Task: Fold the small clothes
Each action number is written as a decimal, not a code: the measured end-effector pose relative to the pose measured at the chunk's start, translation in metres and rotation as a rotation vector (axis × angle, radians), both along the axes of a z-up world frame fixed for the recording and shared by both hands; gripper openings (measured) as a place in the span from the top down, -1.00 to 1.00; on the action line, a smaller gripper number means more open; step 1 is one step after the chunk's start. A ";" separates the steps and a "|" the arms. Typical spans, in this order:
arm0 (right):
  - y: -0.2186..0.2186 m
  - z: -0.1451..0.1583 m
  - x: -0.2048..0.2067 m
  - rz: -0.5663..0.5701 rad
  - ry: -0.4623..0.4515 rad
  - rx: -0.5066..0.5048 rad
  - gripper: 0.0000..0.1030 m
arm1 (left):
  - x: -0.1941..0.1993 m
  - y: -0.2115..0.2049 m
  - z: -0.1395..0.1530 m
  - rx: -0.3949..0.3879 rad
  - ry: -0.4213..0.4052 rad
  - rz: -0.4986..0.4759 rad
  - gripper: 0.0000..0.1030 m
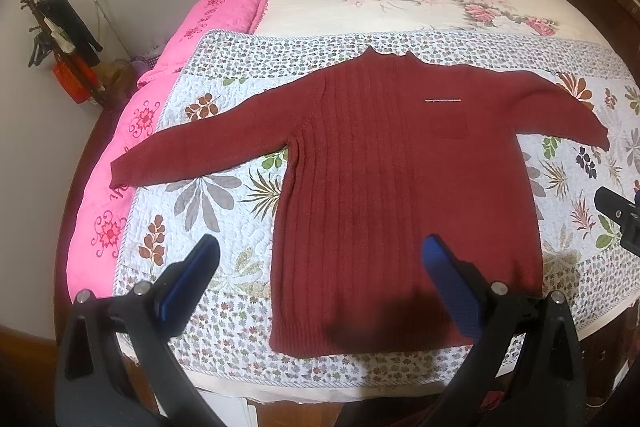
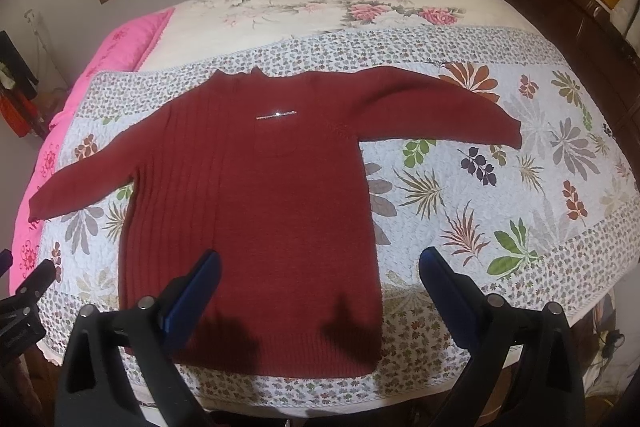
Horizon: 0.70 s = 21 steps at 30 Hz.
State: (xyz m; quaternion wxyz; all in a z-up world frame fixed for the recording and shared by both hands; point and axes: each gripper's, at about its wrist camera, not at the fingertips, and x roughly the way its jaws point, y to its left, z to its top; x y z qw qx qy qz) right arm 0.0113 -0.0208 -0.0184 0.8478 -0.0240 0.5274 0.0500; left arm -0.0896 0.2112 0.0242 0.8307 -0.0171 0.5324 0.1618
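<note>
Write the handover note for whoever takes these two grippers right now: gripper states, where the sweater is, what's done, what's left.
Left gripper: open, empty, held above the sweater's near left hem corner.
Right gripper: open, empty, held above the near right hem corner.
Dark red sweater: lies flat, front up, on the leaf-print quilt on the bed, collar at the far side, hem toward you, both sleeves spread out sideways. Neither gripper touches it.
Done: sweater is laid out; no fold made yet.
Left: all the folding. A likely start is bringing each sleeve in over the body, then folding hem toward collar.
</note>
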 end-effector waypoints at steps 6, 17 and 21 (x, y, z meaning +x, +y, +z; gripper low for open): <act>0.000 -0.001 0.000 0.000 0.001 0.001 -0.93 | 0.000 0.000 0.000 0.000 0.000 0.000 -0.95; -0.003 -0.002 0.004 0.004 0.005 0.006 -0.93 | 0.002 -0.001 0.000 0.005 0.001 0.008 -0.95; -0.002 -0.002 0.004 0.002 0.006 0.007 -0.93 | 0.003 -0.003 0.000 0.006 0.004 0.012 -0.95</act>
